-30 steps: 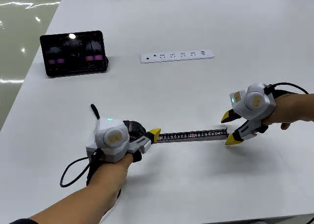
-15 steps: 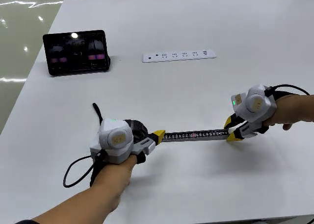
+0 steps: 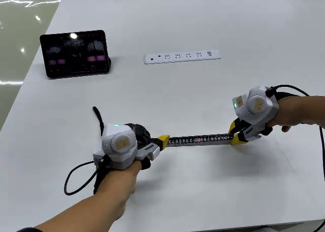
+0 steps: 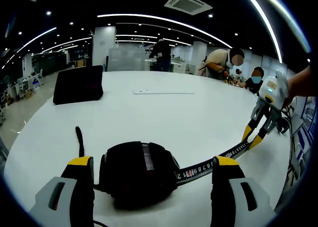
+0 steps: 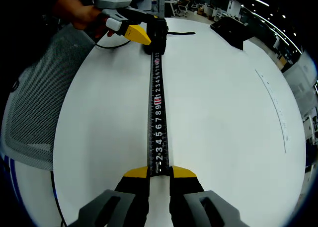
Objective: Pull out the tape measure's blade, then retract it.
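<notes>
The black tape measure case [image 3: 138, 134] lies on the white table between the jaws of my left gripper [image 3: 161, 140], which is shut on it. In the left gripper view the case [image 4: 136, 172] sits between the yellow-tipped fingers [image 4: 79, 162] of the left gripper [image 4: 153, 162]. The numbered blade [image 3: 199, 139] runs right along the table to my right gripper [image 3: 235, 136], shut on its end. In the right gripper view the blade [image 5: 158, 108] stretches from the right gripper [image 5: 159, 171] up to the case [image 5: 157, 36].
A dark tablet [image 3: 75, 54] stands at the far left of the table. A white power strip [image 3: 182, 56] lies at the back centre. The case's black strap [image 3: 97, 115] and a cable [image 3: 76, 178] trail by my left hand. People stand beyond the table [image 4: 218, 63].
The right gripper's jaws, open around the blade's end a second ago, have closed on it. The left gripper still holds the case in much the same place.
</notes>
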The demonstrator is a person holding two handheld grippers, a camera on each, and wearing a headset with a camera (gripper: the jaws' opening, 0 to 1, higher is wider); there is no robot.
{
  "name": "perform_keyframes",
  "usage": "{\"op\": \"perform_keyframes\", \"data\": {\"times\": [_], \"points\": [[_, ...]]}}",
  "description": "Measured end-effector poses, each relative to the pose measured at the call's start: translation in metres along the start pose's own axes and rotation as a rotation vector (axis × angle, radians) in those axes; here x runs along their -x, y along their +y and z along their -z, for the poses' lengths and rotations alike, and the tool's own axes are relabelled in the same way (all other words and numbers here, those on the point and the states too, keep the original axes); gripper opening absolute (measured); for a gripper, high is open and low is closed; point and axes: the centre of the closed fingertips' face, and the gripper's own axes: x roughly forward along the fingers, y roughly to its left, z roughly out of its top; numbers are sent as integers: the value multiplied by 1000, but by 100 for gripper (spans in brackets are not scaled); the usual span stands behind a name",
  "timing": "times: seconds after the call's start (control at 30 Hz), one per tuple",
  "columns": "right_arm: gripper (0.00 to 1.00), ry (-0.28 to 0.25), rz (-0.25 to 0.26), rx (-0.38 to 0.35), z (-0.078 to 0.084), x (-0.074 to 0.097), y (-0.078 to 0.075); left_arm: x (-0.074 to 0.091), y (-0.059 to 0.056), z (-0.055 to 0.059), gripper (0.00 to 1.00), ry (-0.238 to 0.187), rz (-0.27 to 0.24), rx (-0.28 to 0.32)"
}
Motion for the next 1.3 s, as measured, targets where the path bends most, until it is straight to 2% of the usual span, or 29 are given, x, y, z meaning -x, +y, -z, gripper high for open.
{"op": "perform_keyframes", "data": {"times": [0.23,0.3,0.57,0.8,0.97,1.03,1.1,1.3], "points": [[11,-1,1,-27,0,-1,-1,-1,0,7,88,11,-6,9],[11,-6,5,-35,-1,-1,-1,-1,-1,7,90,6,-5,9],[11,3,11,-71,-2,-2,-1,-2,3,8,85,12,-43,-2],[11,11,7,-87,-2,-1,-1,-2,11,2,80,-1,-80,35],[11,34,-2,-64,-2,-3,-3,-6,23,5,72,16,-112,38],[11,35,-4,-55,-1,-3,-3,-4,26,8,65,43,-110,20],[11,36,-4,-47,-2,-3,-3,-4,22,7,65,43,-98,33],[11,34,-7,-14,-3,-5,-3,-5,23,9,64,75,-85,32]]}}
